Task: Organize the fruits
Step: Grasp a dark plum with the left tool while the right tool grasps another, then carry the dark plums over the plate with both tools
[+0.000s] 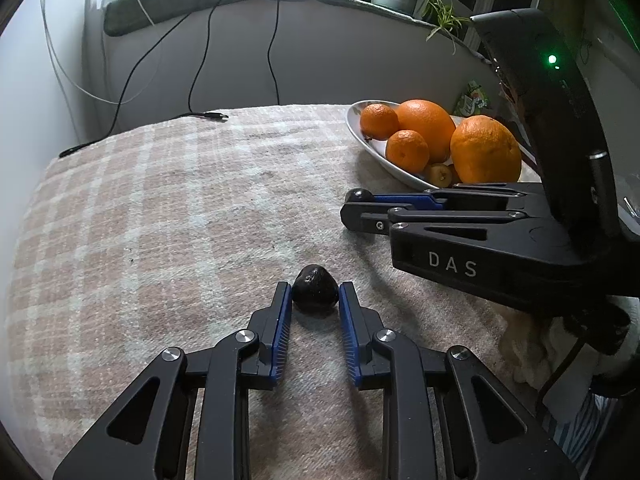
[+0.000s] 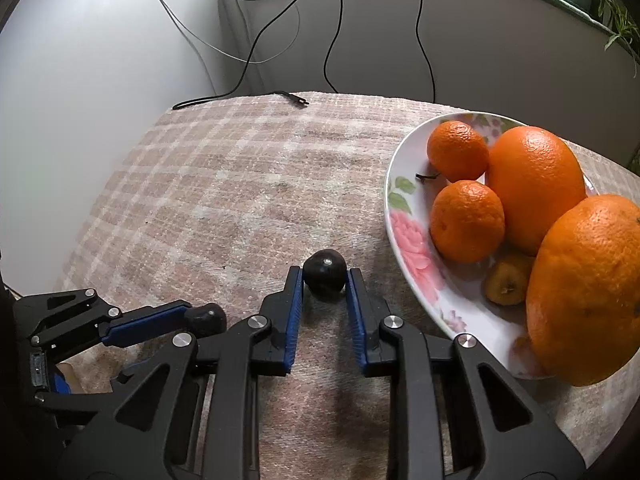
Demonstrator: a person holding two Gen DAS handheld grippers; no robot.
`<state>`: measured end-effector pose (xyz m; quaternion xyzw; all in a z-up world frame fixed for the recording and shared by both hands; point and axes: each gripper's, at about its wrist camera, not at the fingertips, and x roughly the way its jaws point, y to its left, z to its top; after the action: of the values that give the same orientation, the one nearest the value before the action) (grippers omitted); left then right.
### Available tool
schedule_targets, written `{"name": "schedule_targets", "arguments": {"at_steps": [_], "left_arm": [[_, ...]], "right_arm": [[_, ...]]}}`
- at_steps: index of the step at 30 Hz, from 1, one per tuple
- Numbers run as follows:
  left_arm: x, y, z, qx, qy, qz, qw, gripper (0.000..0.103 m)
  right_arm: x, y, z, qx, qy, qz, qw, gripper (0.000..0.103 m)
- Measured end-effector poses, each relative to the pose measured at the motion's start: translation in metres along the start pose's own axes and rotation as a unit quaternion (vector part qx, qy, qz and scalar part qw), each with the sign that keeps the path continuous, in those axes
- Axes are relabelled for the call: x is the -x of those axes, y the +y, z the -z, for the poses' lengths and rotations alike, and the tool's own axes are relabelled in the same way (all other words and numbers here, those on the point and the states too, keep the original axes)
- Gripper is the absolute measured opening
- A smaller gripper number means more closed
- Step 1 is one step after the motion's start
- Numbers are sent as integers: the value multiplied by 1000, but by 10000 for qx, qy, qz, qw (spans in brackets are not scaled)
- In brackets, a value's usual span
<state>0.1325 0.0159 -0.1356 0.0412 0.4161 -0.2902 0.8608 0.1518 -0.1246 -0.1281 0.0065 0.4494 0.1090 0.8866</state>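
1. The left gripper [image 1: 315,298] is pinching a small dark fruit [image 1: 315,288] between its blue pads, right at the tips; the fruit is sitting on or just above the checked cloth [image 1: 160,208] covering the tabletop.
2. The right gripper [image 2: 324,280] is pinching a second dark fruit [image 2: 324,270] the same way, its jaws drawn in close around it, with the fruit at the very ends of the fingers.
3. Both grips are looking shallow to me: each round, glossy fruit is being caught only by the pad tips, so a quick lift or a tilt could be squeezing it forward out of the jaws and sending it rolling across the cloth.
4. The two grippers are working near each other, the right one's tip lying just ahead and to the right in the left wrist view, so a crossing move toward the plate risks the fingers knocking together.
5. The flowered plate [image 2: 404,216] is lying just to the right of the right gripper and is already holding two large oranges [image 2: 536,188], two mandarins [image 2: 466,220] and a small yellowish fruit [image 2: 506,280].
6. Free space on the plate is showing mainly along its near left rim; dropping a dark fruit against the piled oranges could be nudging one over the shallow edge.
7. Squeezing harder to secure these soft-looking fruits may be bruising them.
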Motion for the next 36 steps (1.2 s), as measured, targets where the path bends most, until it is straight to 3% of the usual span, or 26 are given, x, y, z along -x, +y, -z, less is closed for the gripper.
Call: {"name": "schedule_targets", "arguments": {"at_steps": [7,18,36], "left_arm": [[11,7,4,130,-101,-104,9998,22],[25,2,-9,187,-332,-196,9991,22],[25,-40,-51,19,-632,-162,9979,22]], "right_arm": [[2,7,-1,199,-149,30,9997,22],[32,7,-4,255,-425,-335,9982,22],[105,-38,-14,420,-1038,-608,9919,22]]}}
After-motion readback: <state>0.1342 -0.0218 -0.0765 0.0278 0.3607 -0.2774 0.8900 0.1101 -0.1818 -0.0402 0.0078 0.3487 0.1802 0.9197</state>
